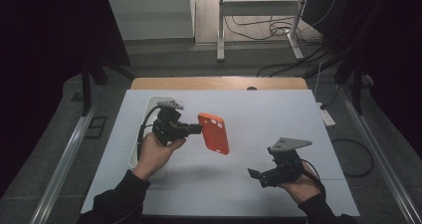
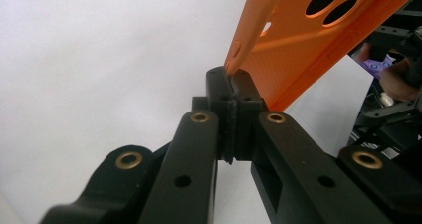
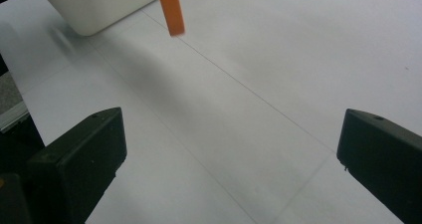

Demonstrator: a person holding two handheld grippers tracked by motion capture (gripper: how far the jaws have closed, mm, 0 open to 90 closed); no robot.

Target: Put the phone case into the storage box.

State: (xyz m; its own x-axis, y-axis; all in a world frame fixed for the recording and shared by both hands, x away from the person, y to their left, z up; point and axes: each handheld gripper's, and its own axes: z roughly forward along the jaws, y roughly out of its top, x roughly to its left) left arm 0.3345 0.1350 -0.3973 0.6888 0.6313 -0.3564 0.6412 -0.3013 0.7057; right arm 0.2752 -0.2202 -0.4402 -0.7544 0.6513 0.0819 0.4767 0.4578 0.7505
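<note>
Two tools are in use above a white worktop [image 1: 298, 114]. The left tool [image 1: 198, 128] is clenched on the edge of an orange phone case [image 1: 214, 133], held in the air above the worktop. The left gripper view shows its pads [image 2: 219, 92] pinching the case's rim. The right tool [image 1: 254, 175], well apart, stands released, nothing between its jaws. Its view shows the case's lower tip before a white tray [image 3: 99, 5].
</note>
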